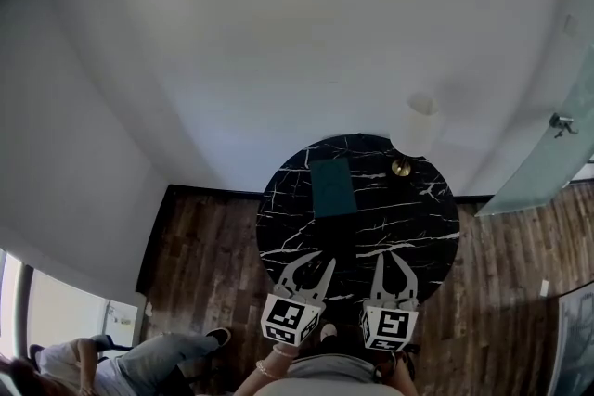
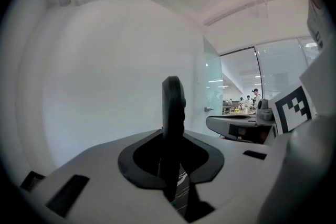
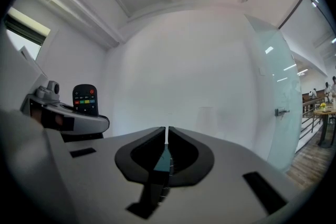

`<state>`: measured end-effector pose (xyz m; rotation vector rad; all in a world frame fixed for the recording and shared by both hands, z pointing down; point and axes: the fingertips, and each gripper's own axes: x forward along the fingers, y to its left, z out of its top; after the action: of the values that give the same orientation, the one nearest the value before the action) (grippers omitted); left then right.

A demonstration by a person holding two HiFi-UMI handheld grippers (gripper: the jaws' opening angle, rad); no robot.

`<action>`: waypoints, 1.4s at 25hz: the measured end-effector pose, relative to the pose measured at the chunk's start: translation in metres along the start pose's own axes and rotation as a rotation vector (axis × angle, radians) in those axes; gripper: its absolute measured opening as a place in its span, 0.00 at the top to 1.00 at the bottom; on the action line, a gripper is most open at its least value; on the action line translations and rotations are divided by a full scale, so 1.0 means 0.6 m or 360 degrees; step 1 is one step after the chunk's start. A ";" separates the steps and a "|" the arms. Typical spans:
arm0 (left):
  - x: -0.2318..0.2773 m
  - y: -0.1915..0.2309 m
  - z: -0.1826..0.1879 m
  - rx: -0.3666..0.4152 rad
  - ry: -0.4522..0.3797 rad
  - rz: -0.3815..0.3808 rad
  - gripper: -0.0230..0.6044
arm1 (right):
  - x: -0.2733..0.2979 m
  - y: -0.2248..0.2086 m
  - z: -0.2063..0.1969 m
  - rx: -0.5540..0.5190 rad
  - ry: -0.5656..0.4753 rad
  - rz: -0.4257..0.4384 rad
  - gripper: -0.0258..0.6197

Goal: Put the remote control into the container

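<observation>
Black remote control (image 2: 172, 105) is pinched upright in my left gripper (image 2: 173, 136). My right gripper (image 3: 167, 129) is closed, empty. Green container (image 1: 331, 185) sits far on the table (image 1: 413, 232).

A round black marble table (image 1: 408, 227) veined in white is seen standing on a dark wood-plank floor (image 1: 204, 246), set close against a plain white wall (image 1: 278, 42). A small round brass-coloured object (image 1: 401, 167) is placed near the tabletop's far edge, and a pale cylinder (image 1: 418, 121), possibly a lamp shade, is glimpsed just beyond it. To the right, a frosted glass door (image 1: 548, 162) fitted with a metal handle (image 1: 560, 122) is shown. A person in grey trousers (image 1: 153, 357) and a black shoe (image 1: 219, 336) is caught at the lower left. Beyond the glazing, distant figures (image 2: 255, 96) are pictured in a bright room.
</observation>
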<state>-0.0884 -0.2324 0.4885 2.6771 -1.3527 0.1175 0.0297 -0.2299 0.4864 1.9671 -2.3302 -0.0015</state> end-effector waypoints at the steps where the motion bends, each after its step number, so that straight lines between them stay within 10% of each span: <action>1: 0.002 0.002 0.000 -0.0002 0.0000 0.0004 0.86 | 0.004 0.001 0.000 -0.0002 0.0000 0.0005 0.94; 18: 0.091 0.044 -0.009 -0.0090 0.0067 0.0159 0.86 | 0.113 -0.037 0.016 -0.0055 0.0030 0.0190 0.94; 35: 0.223 0.105 -0.234 -0.0303 0.0590 0.0063 0.86 | 0.151 -0.151 -0.031 -0.0045 0.0157 0.0033 0.94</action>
<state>-0.0604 -0.3531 0.6504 2.3270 -1.2297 0.4410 0.1052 -0.3336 0.5056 1.8854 -2.2761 0.0623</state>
